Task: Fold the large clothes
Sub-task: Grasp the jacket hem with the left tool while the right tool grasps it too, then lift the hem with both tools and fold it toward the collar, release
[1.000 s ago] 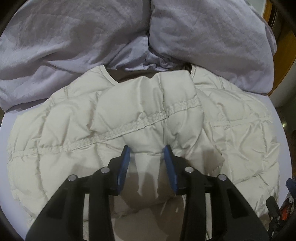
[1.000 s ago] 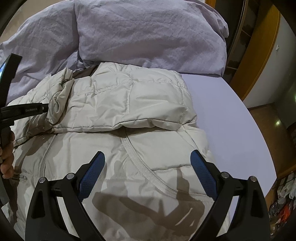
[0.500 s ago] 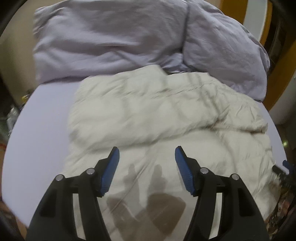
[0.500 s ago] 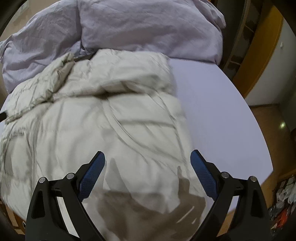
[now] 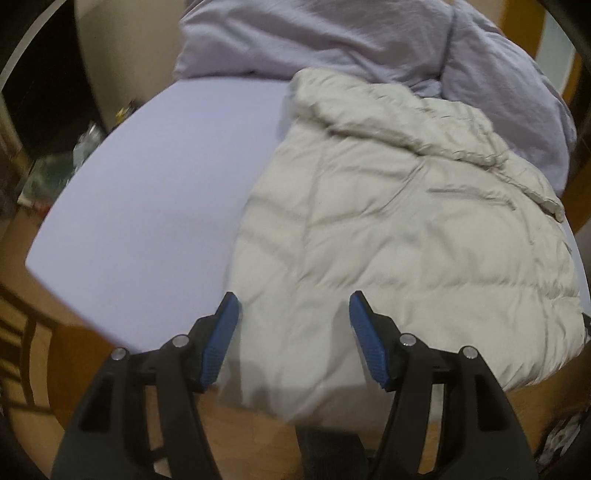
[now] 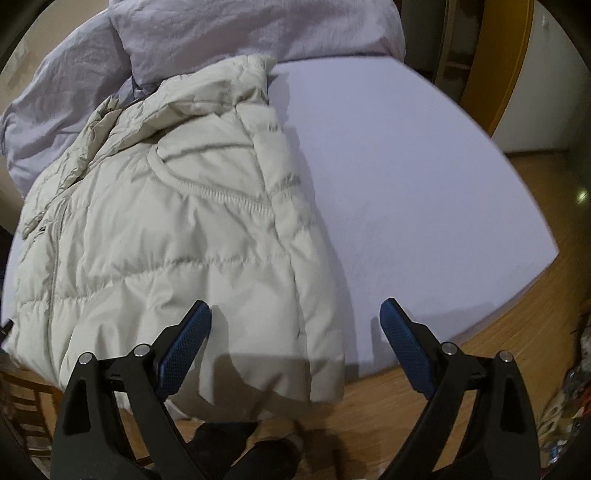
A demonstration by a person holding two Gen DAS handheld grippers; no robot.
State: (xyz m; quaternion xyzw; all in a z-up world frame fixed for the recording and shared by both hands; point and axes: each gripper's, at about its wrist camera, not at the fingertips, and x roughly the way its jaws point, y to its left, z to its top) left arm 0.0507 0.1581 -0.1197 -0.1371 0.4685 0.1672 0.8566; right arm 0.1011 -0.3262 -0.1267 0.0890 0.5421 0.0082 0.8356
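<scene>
A cream quilted puffer jacket (image 5: 388, 221) lies on a pale lilac bed surface (image 5: 166, 192), its sleeves folded in over the body and its bottom hem hanging over the near edge. It also shows in the right wrist view (image 6: 177, 221). My left gripper (image 5: 293, 306) is open and empty, held above the hem's left part. My right gripper (image 6: 295, 314) is open wide and empty, above the hem's right corner.
Lilac pillows or bedding (image 5: 332, 37) are bunched at the far side, touching the jacket's collar, also in the right wrist view (image 6: 221, 29). Wooden floor (image 6: 498, 332) lies beyond the near edge. An orange door frame (image 6: 509, 66) stands at the right.
My left gripper let go of the folded sleeve and opened. Both grippers pulled back toward the near edge, so the bed edge and floor now show.
</scene>
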